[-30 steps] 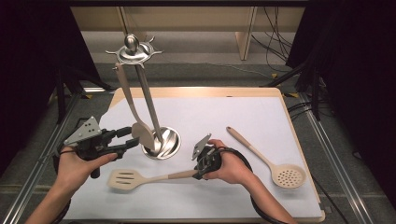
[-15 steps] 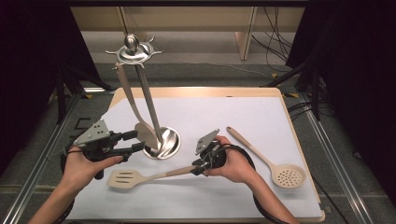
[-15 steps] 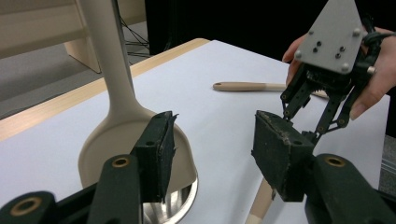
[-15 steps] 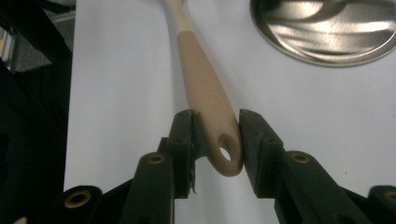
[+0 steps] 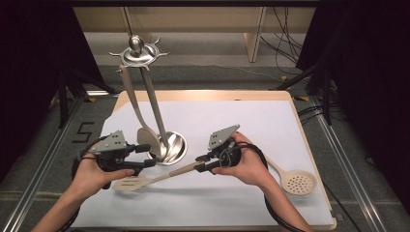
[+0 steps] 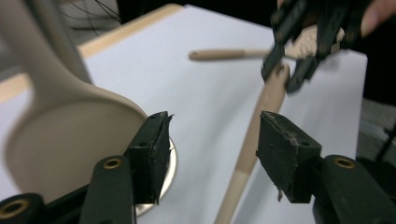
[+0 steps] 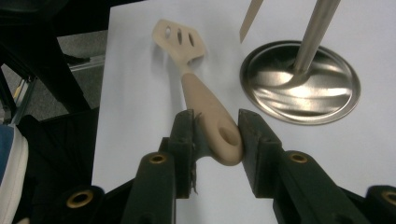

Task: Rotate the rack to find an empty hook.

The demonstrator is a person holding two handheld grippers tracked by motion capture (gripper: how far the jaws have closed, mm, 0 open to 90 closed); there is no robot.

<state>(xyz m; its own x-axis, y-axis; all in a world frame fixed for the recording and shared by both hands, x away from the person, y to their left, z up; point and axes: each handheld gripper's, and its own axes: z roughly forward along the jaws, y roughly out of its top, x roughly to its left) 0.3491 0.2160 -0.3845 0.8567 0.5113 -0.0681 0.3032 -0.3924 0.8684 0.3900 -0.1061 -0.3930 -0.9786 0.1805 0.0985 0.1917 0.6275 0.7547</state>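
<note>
A beige slotted spatula (image 5: 145,180) lies slanted over the white sheet, head down near the front left. My right gripper (image 5: 202,164) is shut on the end of its handle (image 7: 223,139), both pads pressing beside the hanging hole. A beige spoon (image 5: 144,136) hangs from the steel utensil stand (image 5: 175,147), its bowl just above the base. My left gripper (image 5: 149,155) stands open next to that bowl; its jaws have just been opening and grip nothing. In the left gripper view the spoon bowl (image 6: 70,140) sits outside the left jaw, and the spatula handle (image 6: 254,135) runs farther off between the jaws.
A beige skimmer spoon (image 5: 299,182) lies at the right of the sheet, handle pointing toward the middle. The stand's pole and crown top (image 5: 138,50) rise over the back left. The wooden table edge (image 5: 203,93) borders the white sheet; dark floor and cables surround it.
The right gripper has risen, lifting the handle end of the spatula. The left gripper shifted slightly right and toward me, and its jaws widened beside the hanging spoon's bowl.
</note>
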